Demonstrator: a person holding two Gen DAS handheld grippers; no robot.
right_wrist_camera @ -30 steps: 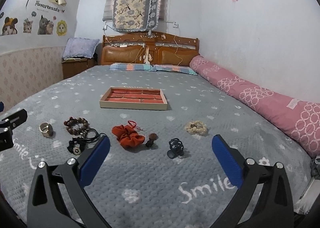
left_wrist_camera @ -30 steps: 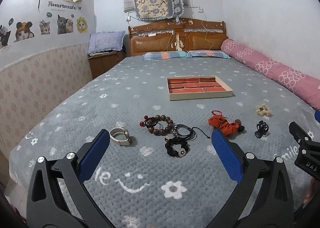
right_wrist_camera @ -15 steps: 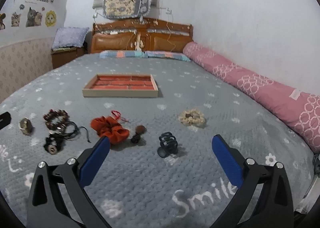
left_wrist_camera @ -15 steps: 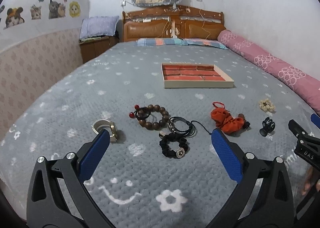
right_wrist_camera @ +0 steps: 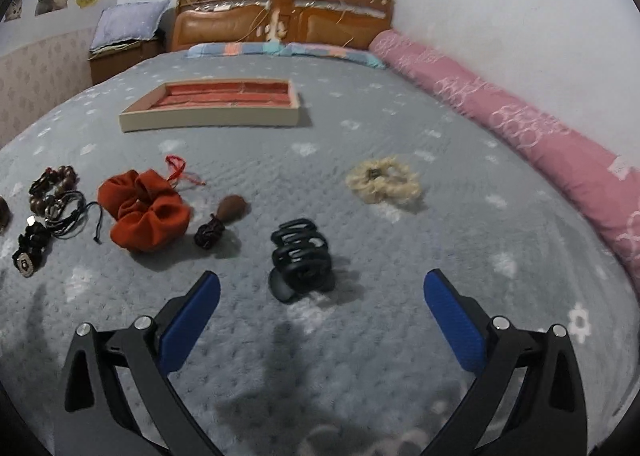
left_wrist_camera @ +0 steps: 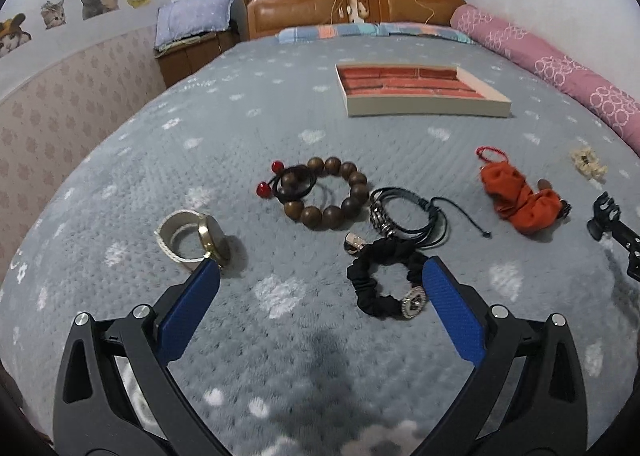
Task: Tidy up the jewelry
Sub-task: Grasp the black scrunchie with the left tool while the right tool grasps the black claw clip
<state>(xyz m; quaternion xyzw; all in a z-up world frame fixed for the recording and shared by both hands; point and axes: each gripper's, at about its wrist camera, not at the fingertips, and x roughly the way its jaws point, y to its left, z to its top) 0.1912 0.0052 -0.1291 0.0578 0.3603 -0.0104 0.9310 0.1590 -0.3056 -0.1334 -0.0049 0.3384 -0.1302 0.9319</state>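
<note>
Step in hand: an approach is judged to be under way; nothing has been lifted, and every piece lies loose on the grey bedspread [left_wrist_camera: 304, 124].
Left gripper [left_wrist_camera: 320, 288]: its jaws are spread wide and nothing is held; it is held low over the near-left cluster.
Right gripper [right_wrist_camera: 322, 290]: likewise spread and empty, lined up on the black claw clip [right_wrist_camera: 300, 258], which lies just beyond the fingertips.
Left cluster: the white-strapped watch [left_wrist_camera: 194, 238] is seen beside the left finger; the black scrunchie [left_wrist_camera: 386, 282] sits against the right finger; the wooden bead bracelet [left_wrist_camera: 326, 194] and black cord bracelet [left_wrist_camera: 408, 218] lie just beyond.
Middle: the orange scrunchie [right_wrist_camera: 144, 210] and a small brown tassel charm [right_wrist_camera: 222, 220] are placed side by side.
Right: the cream scrunchie [right_wrist_camera: 384, 180] lies apart.
Tray [right_wrist_camera: 210, 121]: set far off, toward the headboard; its red compartments appear unfilled.
Next move: a gripper would need to be lowered around one piece, closed, and carried to the tray.
Care: the soft blanket may be pinched along with the piece.
</note>
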